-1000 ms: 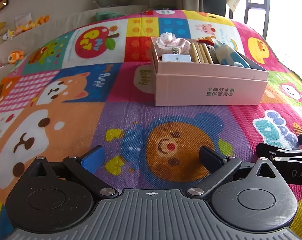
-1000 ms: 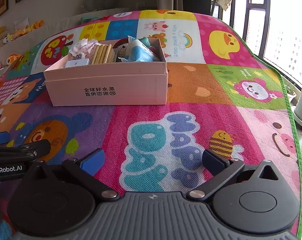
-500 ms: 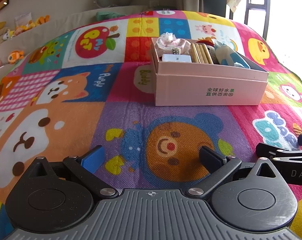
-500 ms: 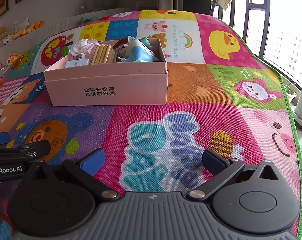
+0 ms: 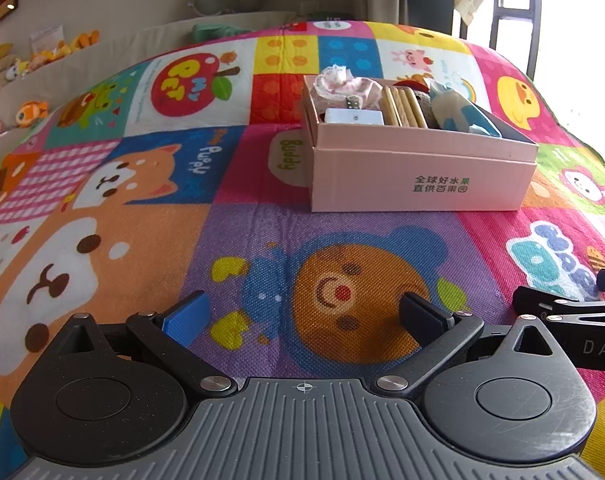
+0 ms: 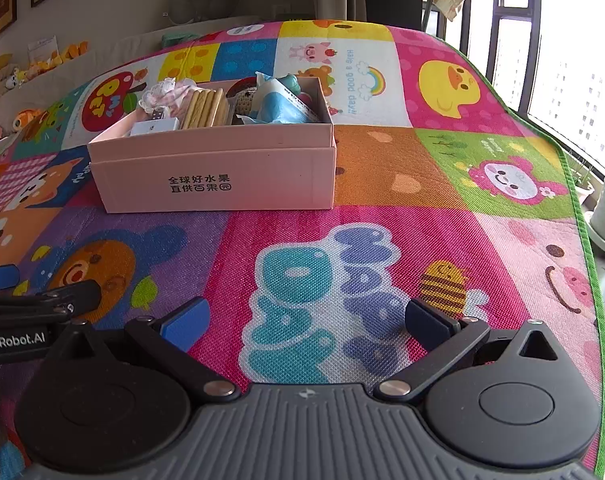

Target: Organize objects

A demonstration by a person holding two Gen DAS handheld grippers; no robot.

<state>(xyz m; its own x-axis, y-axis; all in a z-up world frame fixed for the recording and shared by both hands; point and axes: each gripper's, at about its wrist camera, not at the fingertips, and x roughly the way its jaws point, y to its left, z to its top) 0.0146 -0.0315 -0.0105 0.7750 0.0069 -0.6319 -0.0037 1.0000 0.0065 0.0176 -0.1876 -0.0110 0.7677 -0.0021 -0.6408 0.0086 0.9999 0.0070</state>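
**Both grippers idle, box packed**

Left gripper [image 5: 302, 314] and right gripper [image 6: 308, 320] both spread wide, empty, low over the play mat [image 6: 382, 168]. Pink box [image 6: 222, 176] sits ahead, holding biscuits [image 6: 204, 109] and other items. No loose objects on the mat; looks like task start or end, so next move is reaching into the box

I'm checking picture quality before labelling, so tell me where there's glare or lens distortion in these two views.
Left wrist view: the window at top right is blown out white, and the mat bulges like a dome from the fisheye. Right wrist view: the window is bright but buildings show through, and the mat's green edge bows. The pink box is sharp in both.
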